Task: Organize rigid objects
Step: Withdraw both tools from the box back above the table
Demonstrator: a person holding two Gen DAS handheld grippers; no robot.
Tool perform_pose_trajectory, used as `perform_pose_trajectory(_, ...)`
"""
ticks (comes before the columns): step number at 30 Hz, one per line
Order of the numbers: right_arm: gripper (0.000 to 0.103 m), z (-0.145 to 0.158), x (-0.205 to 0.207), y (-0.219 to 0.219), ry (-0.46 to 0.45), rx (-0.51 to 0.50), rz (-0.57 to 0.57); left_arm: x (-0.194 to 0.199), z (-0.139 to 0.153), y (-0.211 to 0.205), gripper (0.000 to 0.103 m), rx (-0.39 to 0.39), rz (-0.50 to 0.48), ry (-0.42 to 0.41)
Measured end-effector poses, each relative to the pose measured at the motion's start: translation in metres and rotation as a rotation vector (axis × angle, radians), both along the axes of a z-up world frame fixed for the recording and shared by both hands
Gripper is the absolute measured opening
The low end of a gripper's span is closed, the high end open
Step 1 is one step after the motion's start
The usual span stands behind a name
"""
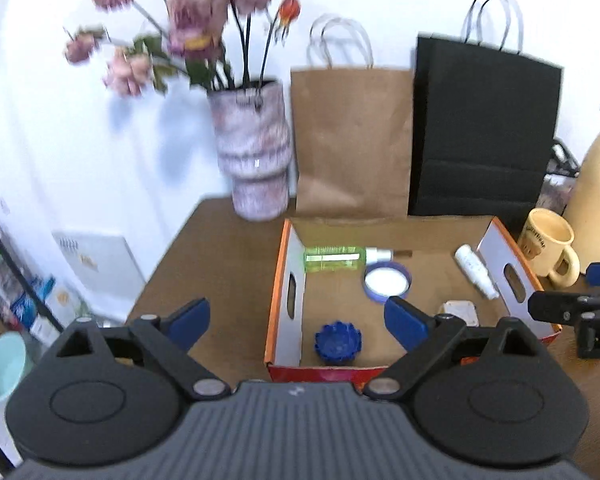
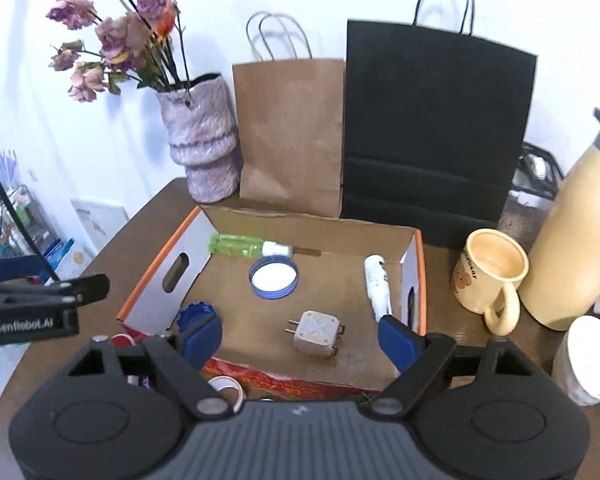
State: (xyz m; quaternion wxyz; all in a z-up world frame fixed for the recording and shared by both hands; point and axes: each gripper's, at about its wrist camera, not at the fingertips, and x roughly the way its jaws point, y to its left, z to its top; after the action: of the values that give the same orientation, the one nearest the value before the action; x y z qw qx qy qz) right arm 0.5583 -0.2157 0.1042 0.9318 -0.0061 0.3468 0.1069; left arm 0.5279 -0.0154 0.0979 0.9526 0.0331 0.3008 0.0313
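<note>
An open cardboard box (image 1: 286, 300) (image 2: 172, 276) with orange edges sits on the brown table. Inside it lie a green-handled screwdriver (image 1: 332, 258) (image 2: 236, 246), a blue-rimmed lid (image 1: 386, 280) (image 2: 274, 278), a small white bottle (image 1: 476, 272) (image 2: 376, 284), a blue scalloped cap (image 1: 337, 342) (image 2: 198, 318) and a beige plug adapter (image 1: 460, 312) (image 2: 315, 332). My left gripper (image 1: 298, 322) hangs open above the box's front left corner, holding nothing. My right gripper (image 2: 300, 340) is open over the front of the box, also without anything in it.
Behind the box stand a vase of dried flowers (image 1: 256, 152), a brown paper bag (image 1: 352, 136) and a black paper bag (image 1: 484, 128). A cream mug (image 2: 492, 276), a tall flask (image 2: 580, 232) and a white cup (image 2: 584, 364) crowd the right. The table ends left of the box.
</note>
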Motion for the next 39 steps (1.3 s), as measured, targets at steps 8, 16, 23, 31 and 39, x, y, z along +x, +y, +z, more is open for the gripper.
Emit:
perform_pose_trajectory(8,0.085,-0.022,-0.07,0.006,-0.215,0.017,-0.01,-0.082,-0.019,0.001,0.096,-0.049,-0.023,-0.284)
perform_pose_trajectory(16,0.088,-0.041,-0.157,0.009,-0.333,0.004,0.003,-0.168,-0.052,-0.009,0.099,0.018,-0.078,-0.368)
perform_pose_trajectory(23,0.093,-0.057,-0.237,-0.002,-0.429,0.008,-0.01,-0.247,-0.069,0.004,0.1,0.003,-0.054,-0.441)
perform_pose_trajectory(31,0.094,-0.086,-0.333,-0.01,-0.455,0.038,0.013,-0.341,-0.077,0.016,0.103,-0.024,-0.02,-0.521)
perform_pose_trajectory(39,0.095,-0.096,-0.417,-0.005,-0.458,0.097,-0.02,-0.421,-0.086,0.013,0.103,-0.038,-0.03,-0.516)
